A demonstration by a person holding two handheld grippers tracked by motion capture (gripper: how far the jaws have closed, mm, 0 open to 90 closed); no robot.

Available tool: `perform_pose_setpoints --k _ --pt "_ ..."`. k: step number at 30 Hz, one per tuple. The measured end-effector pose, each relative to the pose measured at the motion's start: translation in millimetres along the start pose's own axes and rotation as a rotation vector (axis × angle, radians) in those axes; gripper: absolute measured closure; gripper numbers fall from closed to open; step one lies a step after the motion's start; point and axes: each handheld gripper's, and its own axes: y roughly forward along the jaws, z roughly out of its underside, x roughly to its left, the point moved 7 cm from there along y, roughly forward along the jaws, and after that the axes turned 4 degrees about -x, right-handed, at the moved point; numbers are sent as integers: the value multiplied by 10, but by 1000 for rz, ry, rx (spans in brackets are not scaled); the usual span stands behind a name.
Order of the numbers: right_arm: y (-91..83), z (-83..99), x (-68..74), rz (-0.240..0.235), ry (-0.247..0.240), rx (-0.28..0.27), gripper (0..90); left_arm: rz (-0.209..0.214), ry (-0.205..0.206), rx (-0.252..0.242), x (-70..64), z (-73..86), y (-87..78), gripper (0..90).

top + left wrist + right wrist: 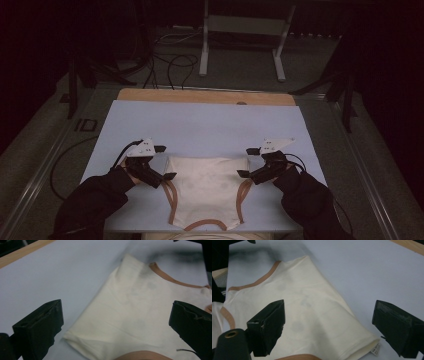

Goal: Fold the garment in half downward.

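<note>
Left hand-held gripper (161, 163) & right hand-held gripper (246, 162) jaws apart over cream garment (207, 187), right gripper view shows what's prob. a label (376, 349) at hem.

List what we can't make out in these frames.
- Top, high view: near hem cut off by the bottom edge.
- Label, right gripper view: print too small to read.
- Top, left gripper view: far part blurred and shadowed.
- Room beyond the table, high view: too dark.

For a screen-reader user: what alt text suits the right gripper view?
A cream garment with tan trim lies folded on a pale blue mat. The right gripper has its black jaws open, one each side of a folded corner bearing a small tag.
</note>
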Motion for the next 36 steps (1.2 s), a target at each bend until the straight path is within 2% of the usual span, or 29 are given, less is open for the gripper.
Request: perform_pose_setpoints --k 6,10,15,19,22,25,29,30,31,33,35,36 --pt "37 35 -129 16 24 13 105 -10 -14 25 140 35 47 0" --pt "71 57 -182 18 31 24 105 -5 -22 39 200 65 85 0" --pt "151 83 -297 22 45 40 104 9 -52 71 320 152 155 0" --pt "219 109 -354 20 60 56 95 9 -69 105 395 226 213 1" --pt "282 151 -388 34 62 78 95 -6 -68 141 429 292 263 26" --pt "336 215 -401 16 73 94 97 0 -72 177 441 367 298 56" --pt "389 297 -434 24 77 124 140 -16 -80 190 467 425 320 96" --pt "410 349 -452 17 87 140 214 -21 -82 198 491 452 328 155" --pt "412 359 -454 16 89 143 225 -30 -87 189 507 458 336 155" --pt "422 395 -470 20 90 158 236 -26 -89 192 523 465 347 190" --pt "422 423 -488 26 96 171 299 -18 -98 198 535 476 375 238" --pt "424 434 -498 22 101 171 300 -17 -95 205 539 484 387 253"
